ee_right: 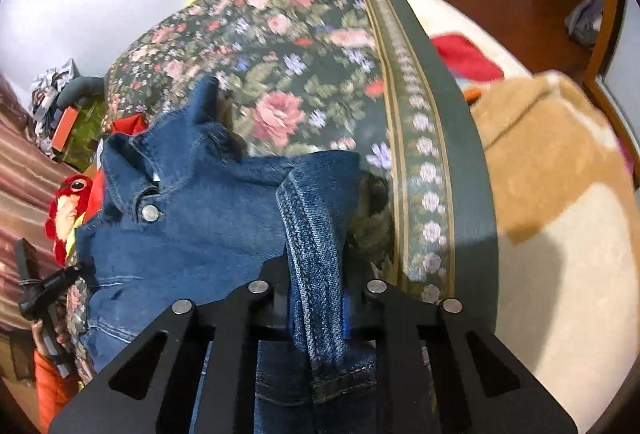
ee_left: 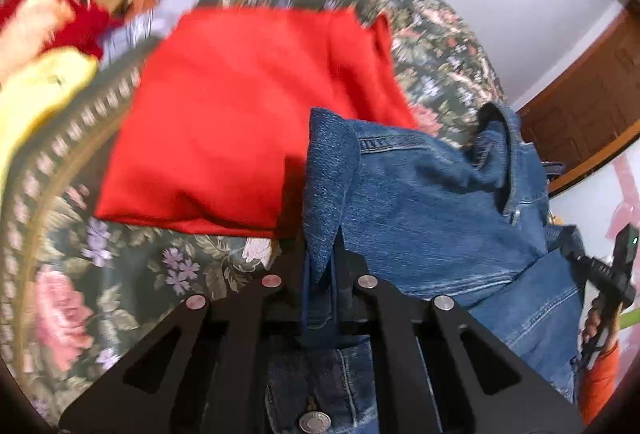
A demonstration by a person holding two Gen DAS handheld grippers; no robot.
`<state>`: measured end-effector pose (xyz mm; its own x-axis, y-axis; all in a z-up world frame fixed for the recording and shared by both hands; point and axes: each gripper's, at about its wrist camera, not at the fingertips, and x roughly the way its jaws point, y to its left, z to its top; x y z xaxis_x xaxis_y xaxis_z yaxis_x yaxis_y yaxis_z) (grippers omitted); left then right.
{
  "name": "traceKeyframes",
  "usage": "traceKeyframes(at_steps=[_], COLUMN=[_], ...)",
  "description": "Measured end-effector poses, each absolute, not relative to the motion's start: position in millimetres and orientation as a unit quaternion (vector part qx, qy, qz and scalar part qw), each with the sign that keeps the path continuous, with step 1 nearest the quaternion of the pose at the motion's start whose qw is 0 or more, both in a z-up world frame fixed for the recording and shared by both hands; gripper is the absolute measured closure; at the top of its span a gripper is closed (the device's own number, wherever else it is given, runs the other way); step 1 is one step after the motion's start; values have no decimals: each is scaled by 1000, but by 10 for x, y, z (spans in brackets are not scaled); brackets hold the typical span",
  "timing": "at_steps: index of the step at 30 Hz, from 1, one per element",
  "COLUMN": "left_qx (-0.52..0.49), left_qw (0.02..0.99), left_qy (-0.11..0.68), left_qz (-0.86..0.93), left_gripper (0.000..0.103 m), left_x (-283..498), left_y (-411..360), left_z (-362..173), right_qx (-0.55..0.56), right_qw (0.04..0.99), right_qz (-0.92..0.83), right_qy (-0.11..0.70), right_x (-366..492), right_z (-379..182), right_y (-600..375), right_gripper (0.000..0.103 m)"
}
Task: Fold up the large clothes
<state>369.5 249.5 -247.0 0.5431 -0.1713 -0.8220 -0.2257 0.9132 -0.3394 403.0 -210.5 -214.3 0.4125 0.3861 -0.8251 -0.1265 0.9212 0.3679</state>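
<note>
Left wrist view, bottom centre: my left gripper (ee_left: 320, 310) has its jaws clamped on a fold of the denim jacket (ee_left: 432, 202), whose blue cloth runs from between the jaws up and to the right of the frame. A metal snap button (ee_left: 315, 422) shows at the bottom edge. At the right edge, a hand (ee_left: 596, 330) in an orange sleeve holds my other gripper.

Right wrist view, bottom centre: my right gripper (ee_right: 318, 310) has its jaws clamped on a stitched hem of the same denim jacket (ee_right: 192, 218), which spreads left of centre with its collar uppermost.

Beyond the jacket in both views lies the floral bedspread (ee_right: 288, 46). On it, upper centre of the left wrist view, rests a folded red garment (ee_left: 240, 106). At upper left sits a red plush toy (ee_left: 60, 10).
</note>
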Motion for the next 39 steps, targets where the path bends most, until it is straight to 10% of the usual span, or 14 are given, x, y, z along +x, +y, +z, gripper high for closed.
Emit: traceKeyframes(at_steps=[14,33,39], left_qx=[-145,-155,-115], left_qw=[920,874,861], left_qy=[363,446,477], left_qz=[18,116,129], left_gripper=[101,103,80], left_x=[3590,4320,4255], left_y=[2322,3118,2924], left_z=[-1276,-2277,-2345], right_qx=[42,46,59], right_qw=[883,846,840], right_qz=[197,129,113], right_qy=[423,515,527], right_x=[4256,5097,5019], right_z=[-1196,-2203,-2277], right_y=[-1634,-1733,-1890], right_gripper=[92,88,76])
